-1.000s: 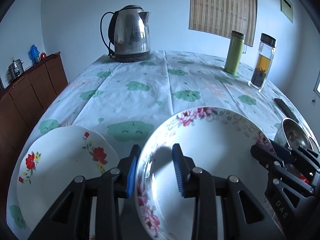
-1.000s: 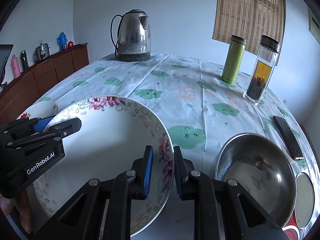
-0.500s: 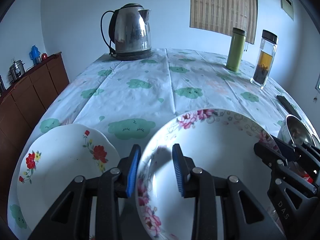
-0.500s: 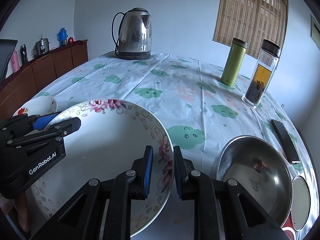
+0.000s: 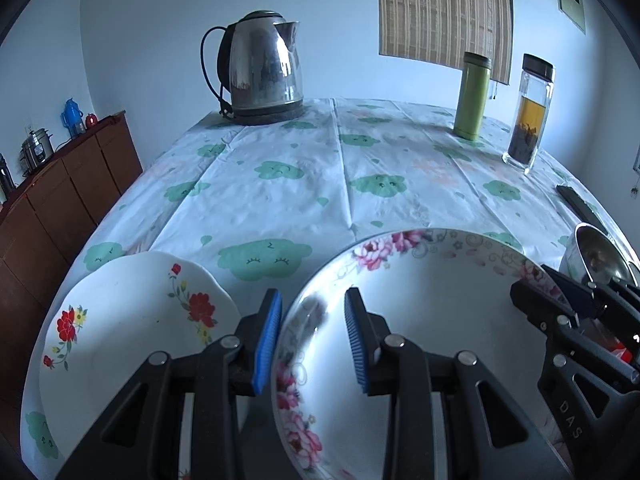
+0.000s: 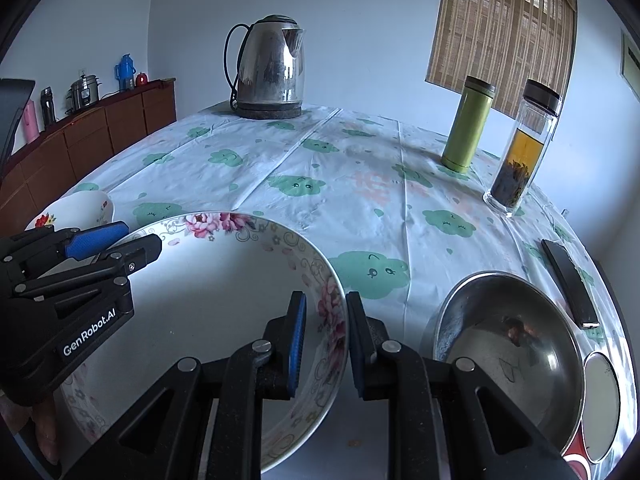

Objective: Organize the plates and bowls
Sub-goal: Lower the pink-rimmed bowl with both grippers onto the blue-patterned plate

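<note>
A large white bowl with pink flowers (image 5: 432, 320) (image 6: 208, 292) is held by both grippers above the table's near edge. My left gripper (image 5: 312, 336) is shut on its left rim, one finger inside and one outside. My right gripper (image 6: 326, 340) is shut on its right rim the same way. A white plate with red flowers (image 5: 132, 320) lies on the table to the left of the bowl; its edge shows in the right wrist view (image 6: 80, 208). A steel bowl (image 6: 516, 340) sits to the right, also seen in the left wrist view (image 5: 596, 252).
A steel kettle (image 5: 260, 72) stands at the table's far end. A green flask (image 5: 472, 96) and a glass tea bottle (image 5: 528, 112) stand at the far right. A black remote (image 6: 568, 284) lies near the right edge. A wooden sideboard (image 5: 60, 188) runs along the left.
Both grippers, with the flowered bowl between them, have dropped slightly and drawn back a little; the far things look higher in both views. The grips have not changed.
</note>
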